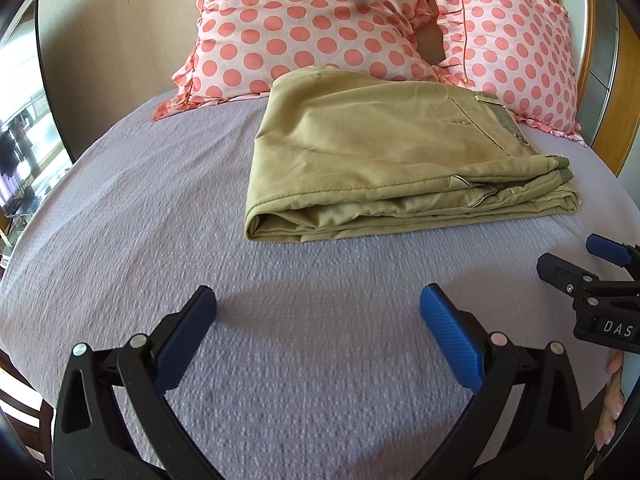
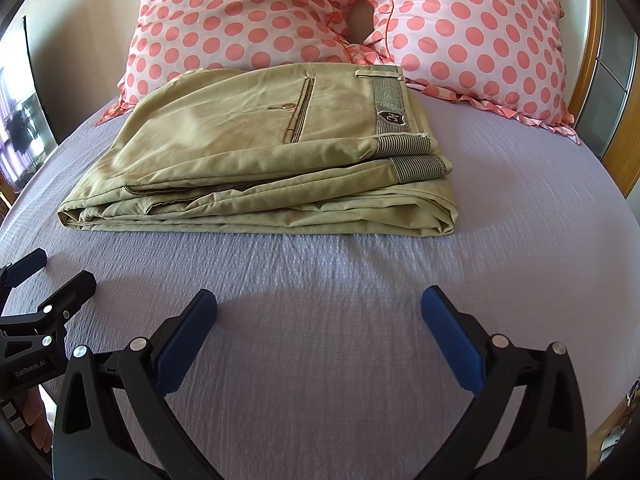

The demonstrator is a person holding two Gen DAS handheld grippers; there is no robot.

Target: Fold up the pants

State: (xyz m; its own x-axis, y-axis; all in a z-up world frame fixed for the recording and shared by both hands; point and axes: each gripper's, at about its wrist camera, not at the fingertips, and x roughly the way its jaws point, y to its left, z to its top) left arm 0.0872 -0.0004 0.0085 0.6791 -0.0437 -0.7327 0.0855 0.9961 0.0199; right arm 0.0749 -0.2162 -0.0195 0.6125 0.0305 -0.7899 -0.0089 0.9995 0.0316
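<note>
Khaki pants [image 1: 392, 152] lie folded into a flat stack on the lilac bedspread [image 1: 160, 208], just in front of the pillows. They also show in the right wrist view [image 2: 256, 152], back pocket and striped waistband up. My left gripper [image 1: 318, 304] is open and empty, hovering over bare bedspread short of the pants. My right gripper [image 2: 319, 306] is open and empty too, short of the stack's near edge. Each gripper shows at the edge of the other's view: the right one [image 1: 576, 256], the left one [image 2: 60, 272].
Two pink polka-dot pillows [image 2: 248, 12] [image 2: 480, 32] lean against the headboard behind the pants. A wooden bed frame [image 2: 588, 92] runs along the right. A window or mirror [image 1: 20, 120] is at the far left.
</note>
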